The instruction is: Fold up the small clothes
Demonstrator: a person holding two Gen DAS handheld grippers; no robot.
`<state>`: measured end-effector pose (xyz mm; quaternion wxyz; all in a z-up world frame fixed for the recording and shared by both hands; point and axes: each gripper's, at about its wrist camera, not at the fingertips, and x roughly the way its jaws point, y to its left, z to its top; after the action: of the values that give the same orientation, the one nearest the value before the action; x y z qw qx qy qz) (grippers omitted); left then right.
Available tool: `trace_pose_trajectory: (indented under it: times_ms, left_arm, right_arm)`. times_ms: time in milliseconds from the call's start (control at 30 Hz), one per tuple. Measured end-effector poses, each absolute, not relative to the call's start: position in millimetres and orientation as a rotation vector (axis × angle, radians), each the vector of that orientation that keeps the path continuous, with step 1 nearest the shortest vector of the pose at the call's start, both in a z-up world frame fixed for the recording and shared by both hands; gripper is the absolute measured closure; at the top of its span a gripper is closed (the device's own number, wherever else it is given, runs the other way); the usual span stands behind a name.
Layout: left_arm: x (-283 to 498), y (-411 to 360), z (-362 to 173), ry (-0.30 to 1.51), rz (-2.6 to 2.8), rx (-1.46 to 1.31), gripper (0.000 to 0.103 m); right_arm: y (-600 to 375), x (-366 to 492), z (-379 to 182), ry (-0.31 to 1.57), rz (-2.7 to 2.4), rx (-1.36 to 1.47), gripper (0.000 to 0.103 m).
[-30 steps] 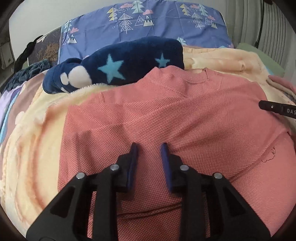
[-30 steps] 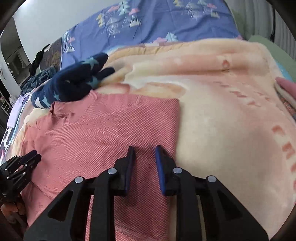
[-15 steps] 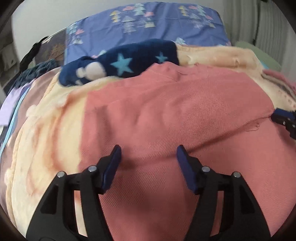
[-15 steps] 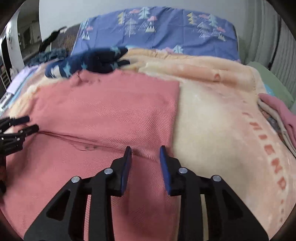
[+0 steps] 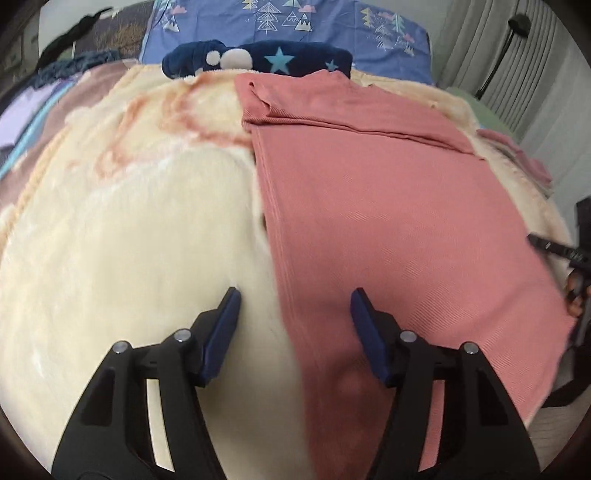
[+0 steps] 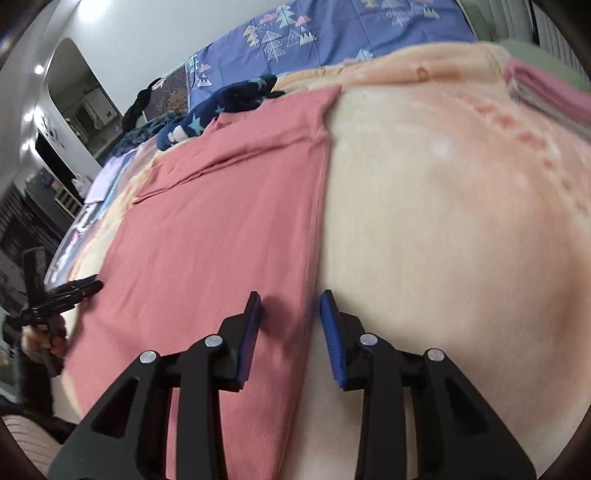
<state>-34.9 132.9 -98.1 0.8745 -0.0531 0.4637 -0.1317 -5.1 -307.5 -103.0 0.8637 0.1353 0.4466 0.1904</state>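
A salmon-pink garment (image 5: pixel 388 206) lies flat on a cream fleece blanket (image 5: pixel 129 229), with a folded band across its far end. My left gripper (image 5: pixel 293 306) is open wide and empty, straddling the garment's left edge near the front. In the right wrist view the same garment (image 6: pixel 221 229) lies left of centre. My right gripper (image 6: pixel 290 306) is open and empty, straddling the garment's right edge. The left gripper also shows in the right wrist view (image 6: pixel 70 291) at the garment's far left side.
A navy star-patterned plush cloth (image 5: pixel 258 59) lies beyond the garment, before a blue tree-print pillow (image 5: pixel 314 26). A pink folded item (image 6: pixel 546 88) sits at the blanket's right edge. Curtains stand at the right. The blanket spreads on both sides of the garment.
Both grippers pulled back toward the near end and apart to the garment's side edges. The left jaws opened wide, the right jaws opened somewhat. The garment now lies longer and flatter.
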Motion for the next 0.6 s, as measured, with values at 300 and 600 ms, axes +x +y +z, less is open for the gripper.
trace_pose_trajectory:
  times_ms: [300,600]
  left_arm:
    - [-121.0,133.4,-101.9,0.982,-0.459,-0.201,0.042]
    - [-109.0,115.1,-106.5,0.968,-0.462,-0.21,0.046]
  right_arm:
    - [-329.5,-78.8,-114.1,0.952,0.477,0.484,0.069]
    - [-320.9,-52.9,-116.2,0.972,0.511,0.554,0.067]
